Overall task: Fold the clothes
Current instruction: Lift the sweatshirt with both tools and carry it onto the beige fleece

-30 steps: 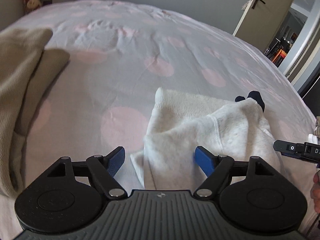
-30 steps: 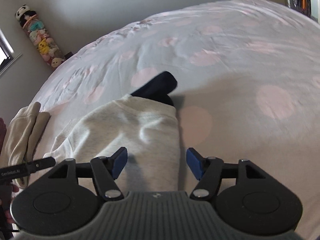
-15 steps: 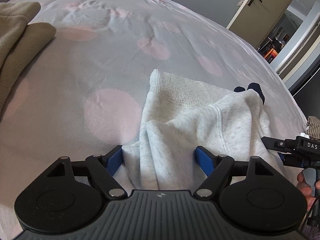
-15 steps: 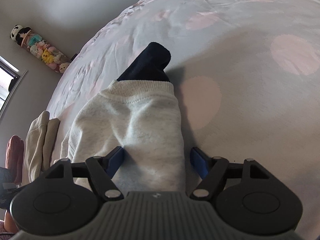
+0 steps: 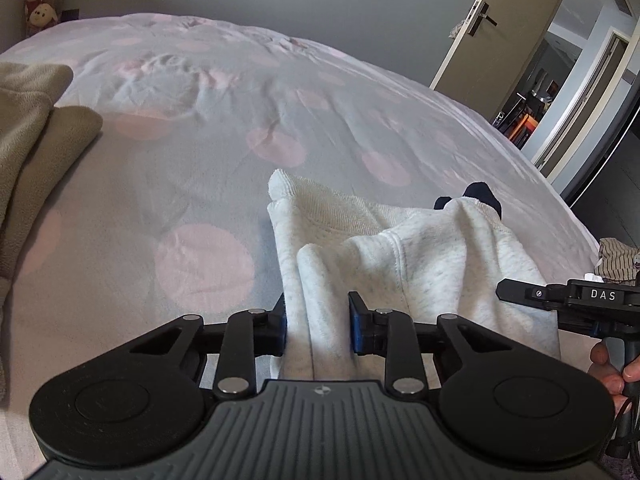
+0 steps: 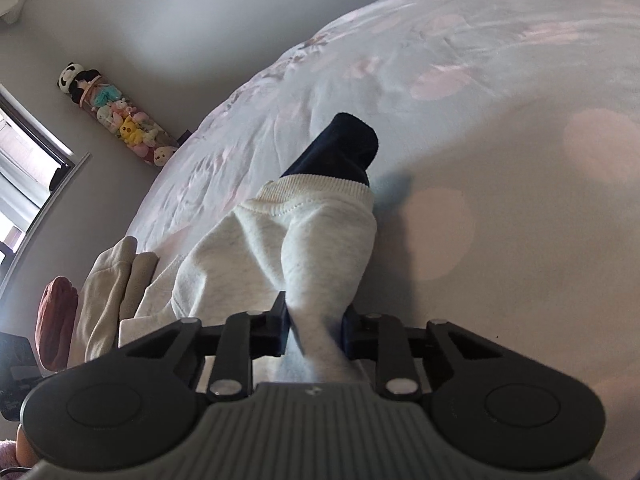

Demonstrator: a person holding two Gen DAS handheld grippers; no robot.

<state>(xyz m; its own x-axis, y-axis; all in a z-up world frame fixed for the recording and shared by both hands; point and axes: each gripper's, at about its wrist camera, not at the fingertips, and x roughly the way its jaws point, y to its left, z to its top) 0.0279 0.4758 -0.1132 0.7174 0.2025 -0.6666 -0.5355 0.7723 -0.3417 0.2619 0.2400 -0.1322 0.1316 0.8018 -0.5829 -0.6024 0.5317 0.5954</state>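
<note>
Fingers [image 5: 357,328] of the left gripper [image 5: 318,326] are pinching a fold of the grey sweatshirt [image 5: 440,256] near its hem, and the right gripper [image 6: 315,326] is clamping another bunched fold of the sweatshirt [image 6: 280,248]. It is lying on the bed [image 5: 180,168] (pale cover with pink dots), spreading toward 1 o'clock in the left view. Something navy [image 6: 344,148] is poking out past its ribbed band at 12 o'clock in the right view. Beige clothes [image 5: 28,120] are lying at 9 o'clock on the bed. A hand [image 5: 608,364] is holding the right gripper's handle.
</note>
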